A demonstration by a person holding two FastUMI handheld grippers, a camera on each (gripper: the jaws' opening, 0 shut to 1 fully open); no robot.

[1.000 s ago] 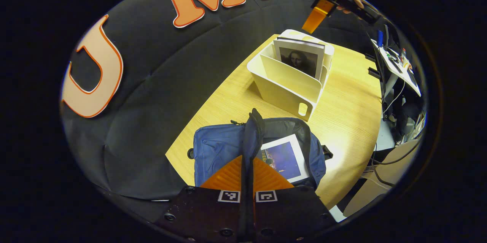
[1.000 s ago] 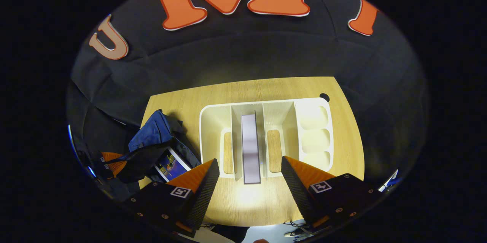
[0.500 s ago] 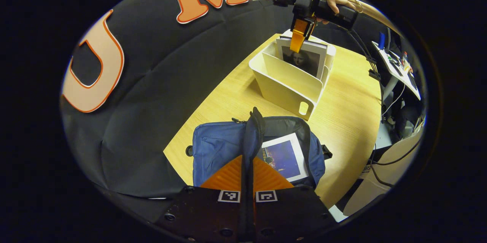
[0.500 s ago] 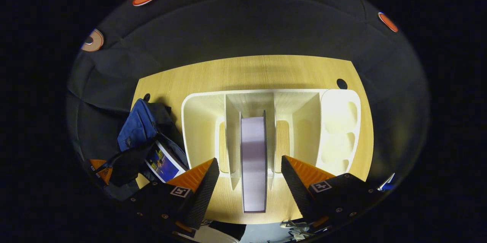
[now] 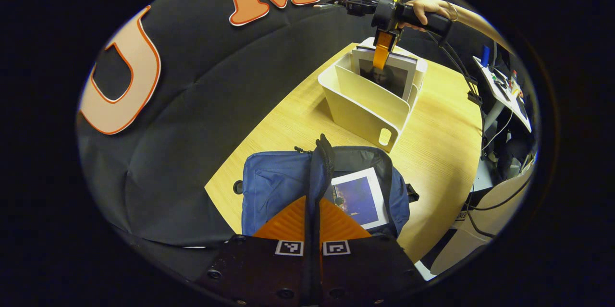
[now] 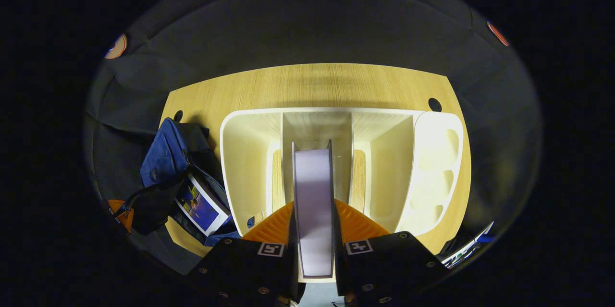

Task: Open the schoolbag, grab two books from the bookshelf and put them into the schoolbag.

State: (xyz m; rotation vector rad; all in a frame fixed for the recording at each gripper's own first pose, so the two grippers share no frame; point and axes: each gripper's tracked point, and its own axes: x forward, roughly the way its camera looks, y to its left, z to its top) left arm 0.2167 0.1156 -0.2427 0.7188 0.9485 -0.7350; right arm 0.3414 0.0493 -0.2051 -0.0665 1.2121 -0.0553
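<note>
Blue fabric first: in the left gripper view my left tongs (image 5: 312,223) are pressed together on the dark flap (image 5: 321,167) of the schoolbag (image 5: 274,187), holding its mouth open on the near part of the bench (image 5: 447,153). One book (image 5: 358,197) already lies flat inside the bag. Farther off, the white bookshelf (image 5: 367,105) stands with the second book (image 5: 394,76) upright in a slot, and the right tongs (image 5: 383,52), held by a hand (image 5: 423,9), reach down onto its top edge.

In the right gripper view the right tongs (image 6: 313,223) pinch that book (image 6: 312,201) from both sides; its page edge faces up and its long axis runs away from me, along the divider of the bookshelf (image 6: 432,163). The bag (image 6: 166,158) sits left. I judge the second pick is in hand; next calls for a straight lift clear of the slot, then a carry left to the open bag.
</note>
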